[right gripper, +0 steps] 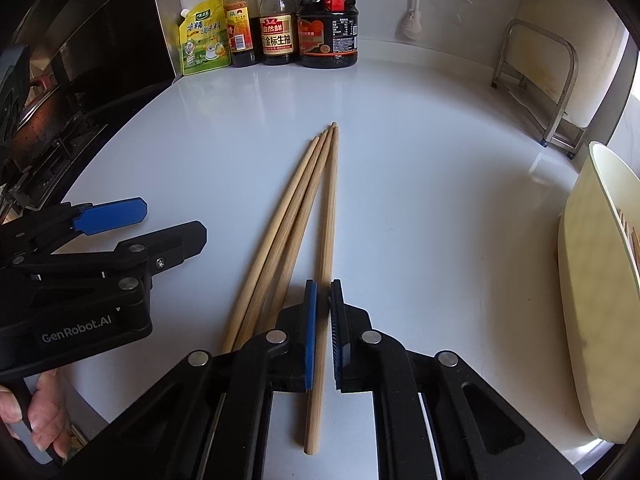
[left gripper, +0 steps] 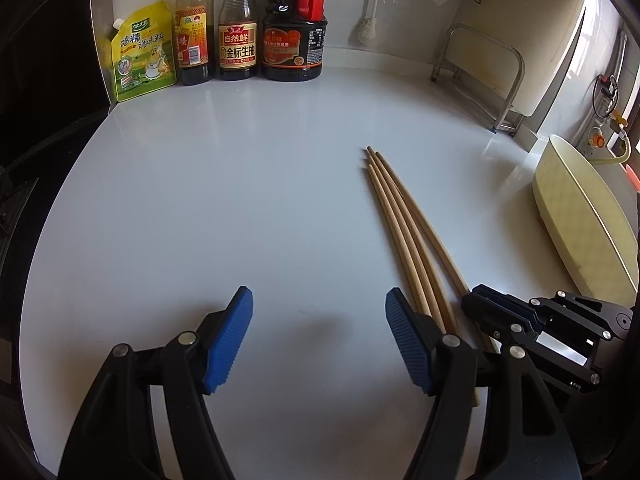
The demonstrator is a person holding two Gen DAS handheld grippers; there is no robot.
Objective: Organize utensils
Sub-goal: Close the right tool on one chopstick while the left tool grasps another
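Several wooden chopsticks [left gripper: 400, 216] lie on the white counter [left gripper: 240, 200], fanned with their thin tips pointing to the back. In the right wrist view my right gripper [right gripper: 323, 286] is shut on the rightmost chopstick [right gripper: 329, 216], which runs between its blue pads. The other chopsticks [right gripper: 288, 216] lie just to its left. My left gripper [left gripper: 319, 300] stands open over bare counter left of the chopsticks, with nothing between its fingers. It also shows in the right wrist view as the left gripper [right gripper: 172, 222]. The right gripper [left gripper: 472, 300] sits at the sticks' thick ends.
A cream oblong holder [right gripper: 588, 280] with stick ends showing inside stands at the right edge. Sauce bottles [left gripper: 238, 40] and a yellow pouch [left gripper: 142, 52] line the back wall. A metal rack [left gripper: 496, 60] stands back right and a stove [right gripper: 48, 120] at the left. A person's hand [right gripper: 44, 412] grips the left handle.
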